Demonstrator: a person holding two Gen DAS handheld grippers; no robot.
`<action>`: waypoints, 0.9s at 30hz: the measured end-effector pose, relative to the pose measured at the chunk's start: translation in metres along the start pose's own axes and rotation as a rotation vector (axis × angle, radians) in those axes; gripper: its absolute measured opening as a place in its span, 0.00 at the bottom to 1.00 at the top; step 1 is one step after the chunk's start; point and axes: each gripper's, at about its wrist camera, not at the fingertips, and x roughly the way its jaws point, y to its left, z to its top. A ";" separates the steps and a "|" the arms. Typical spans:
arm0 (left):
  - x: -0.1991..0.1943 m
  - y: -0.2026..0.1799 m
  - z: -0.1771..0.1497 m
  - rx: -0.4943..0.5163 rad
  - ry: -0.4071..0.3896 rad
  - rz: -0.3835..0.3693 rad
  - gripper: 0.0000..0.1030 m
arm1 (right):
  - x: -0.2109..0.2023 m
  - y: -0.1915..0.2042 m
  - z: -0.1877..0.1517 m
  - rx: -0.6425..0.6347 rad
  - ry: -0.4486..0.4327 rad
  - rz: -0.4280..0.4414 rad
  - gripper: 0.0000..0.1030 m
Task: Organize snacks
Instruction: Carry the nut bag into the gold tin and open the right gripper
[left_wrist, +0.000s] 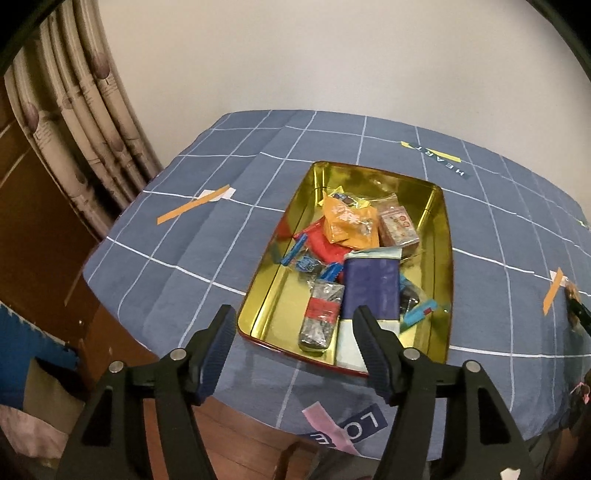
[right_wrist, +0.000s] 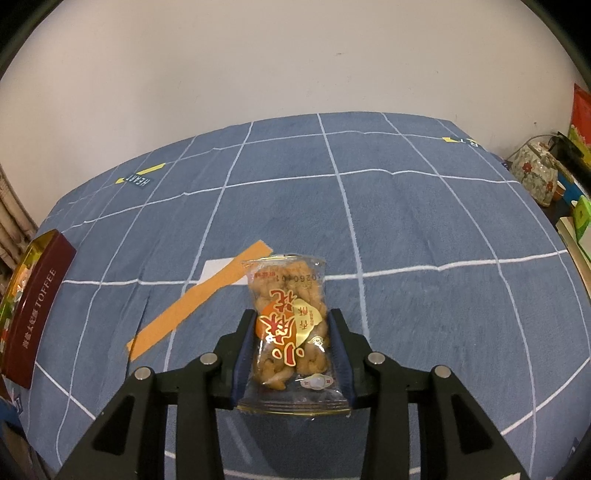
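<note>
1. Left gripper (left_wrist: 295, 328): fingers spread wide with nothing between them, held above the near edge of the tin.
2. Tin (left_wrist: 439, 236): a rectangular container with a gold interior and red outer wall, resting on the blue checked tablecloth (left_wrist: 192, 258). In the right wrist view its dark red side, lettered "TOFFEE", appears at the far left edge (right_wrist: 35, 306).
3. Contents of the tin: an orange packet (left_wrist: 349, 223) toward the far end, lying partly over a red packet (left_wrist: 325, 245); a pink printed packet (left_wrist: 399, 225) to its right; a dark blue box (left_wrist: 371, 291) near the centre-right; a clear wrapper with a red band (left_wrist: 321, 317) just left of the box; small blue-wrapped sweets (left_wrist: 295, 251) on the left side.
4. Right gripper (right_wrist: 291, 345): fingers clenched on the two long sides of a clear snack bag (right_wrist: 290, 325).
5. Snack bag: transparent, holding golden fried twists, with a red-and-gold label; it points away from the gripper over the tablecloth, well to the right of the tin.
6. Orange tape strip (right_wrist: 201, 299): lies diagonally on the cloth, left of the bag, crossing a white patch (right_wrist: 218, 271).
7. Floral teapot (right_wrist: 535, 173): far right, beyond the table edge.
</note>
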 end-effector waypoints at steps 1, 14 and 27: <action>0.000 0.000 0.000 0.001 -0.002 0.002 0.61 | -0.001 0.001 -0.001 0.002 0.001 0.003 0.38; 0.006 -0.001 -0.002 0.016 0.016 -0.032 0.67 | -0.013 0.038 -0.015 -0.005 0.025 0.068 0.38; 0.003 0.014 0.004 -0.023 0.011 -0.036 0.75 | -0.028 0.096 -0.008 -0.079 0.034 0.154 0.38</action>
